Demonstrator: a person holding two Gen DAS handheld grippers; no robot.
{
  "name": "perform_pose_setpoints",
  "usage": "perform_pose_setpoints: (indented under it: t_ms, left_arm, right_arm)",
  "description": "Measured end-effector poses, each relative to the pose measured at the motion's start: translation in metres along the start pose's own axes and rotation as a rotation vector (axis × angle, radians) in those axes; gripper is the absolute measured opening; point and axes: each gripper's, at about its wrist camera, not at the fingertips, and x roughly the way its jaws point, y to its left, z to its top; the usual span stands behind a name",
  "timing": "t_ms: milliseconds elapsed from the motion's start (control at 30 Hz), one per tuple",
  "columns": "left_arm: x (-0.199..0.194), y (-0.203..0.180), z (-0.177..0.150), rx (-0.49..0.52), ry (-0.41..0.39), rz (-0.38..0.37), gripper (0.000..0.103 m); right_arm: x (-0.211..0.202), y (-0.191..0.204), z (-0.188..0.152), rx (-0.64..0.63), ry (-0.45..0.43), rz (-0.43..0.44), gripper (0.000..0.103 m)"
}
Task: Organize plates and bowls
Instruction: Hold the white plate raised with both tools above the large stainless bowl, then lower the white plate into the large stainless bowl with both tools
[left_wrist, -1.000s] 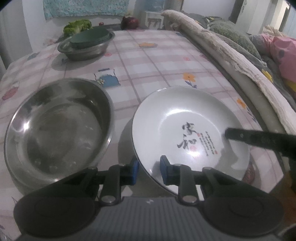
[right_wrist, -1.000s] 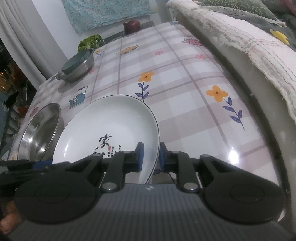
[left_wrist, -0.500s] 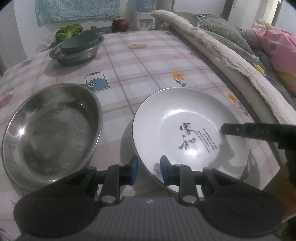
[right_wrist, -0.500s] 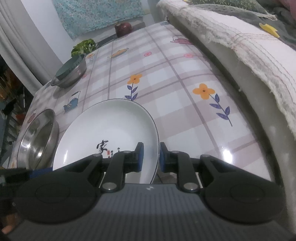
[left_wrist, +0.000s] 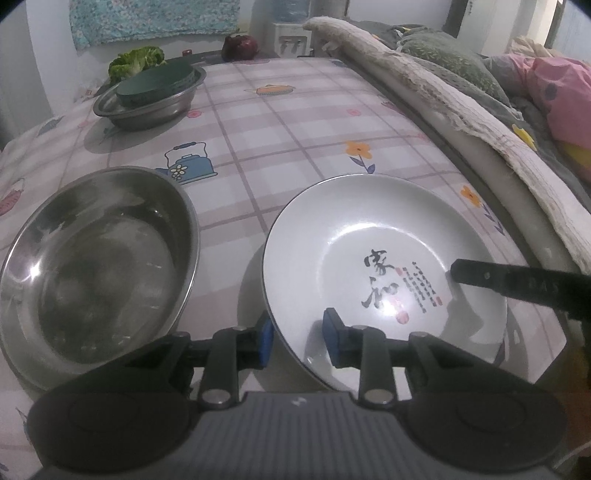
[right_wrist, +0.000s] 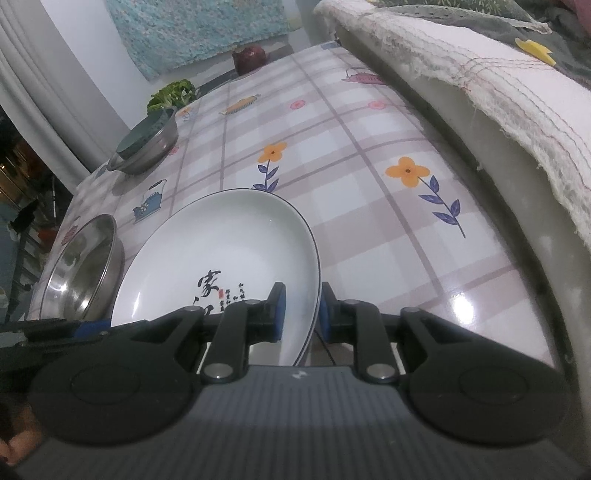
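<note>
On the checked tablecloth (left_wrist: 306, 122), near its front edge, a white plate (left_wrist: 376, 229) with black calligraphy is held by both grippers at once. The left gripper (left_wrist: 297, 341) straddles the plate's near-left rim, one blue pad under the rim and the other over the inside surface; the fingers look closed on the rim, though actual contact is hard to confirm. The right gripper (right_wrist: 300, 314) clamps the plate (right_wrist: 229, 236) at its right rim, a blue pad on each side of the edge. In the left view, a black finger (left_wrist: 517, 282) of the right gripper reaches over the plate from the right. The plate sits tilted, with a shadow showing beneath its left side. Just left of it, not touching, a large steel bowl (left_wrist: 92, 266) rests on the cloth. Far back on the left, a second steel bowl (left_wrist: 147, 107) holds a dark green dish (left_wrist: 155, 83), with broccoli (left_wrist: 135, 61) behind it. A dark red fruit (left_wrist: 240, 46) lies at the far edge.
</note>
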Motion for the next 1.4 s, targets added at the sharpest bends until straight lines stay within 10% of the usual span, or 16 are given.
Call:
perform_pose_setpoints:
  t_ms: [1400]
  left_arm:
    - [-0.037, 0.025, 0.012, -0.092, -0.163, -0.089, 0.033]
  right_arm:
    - [-0.033, 0.042, 0.012, -0.125, -0.156, -0.051, 0.024]
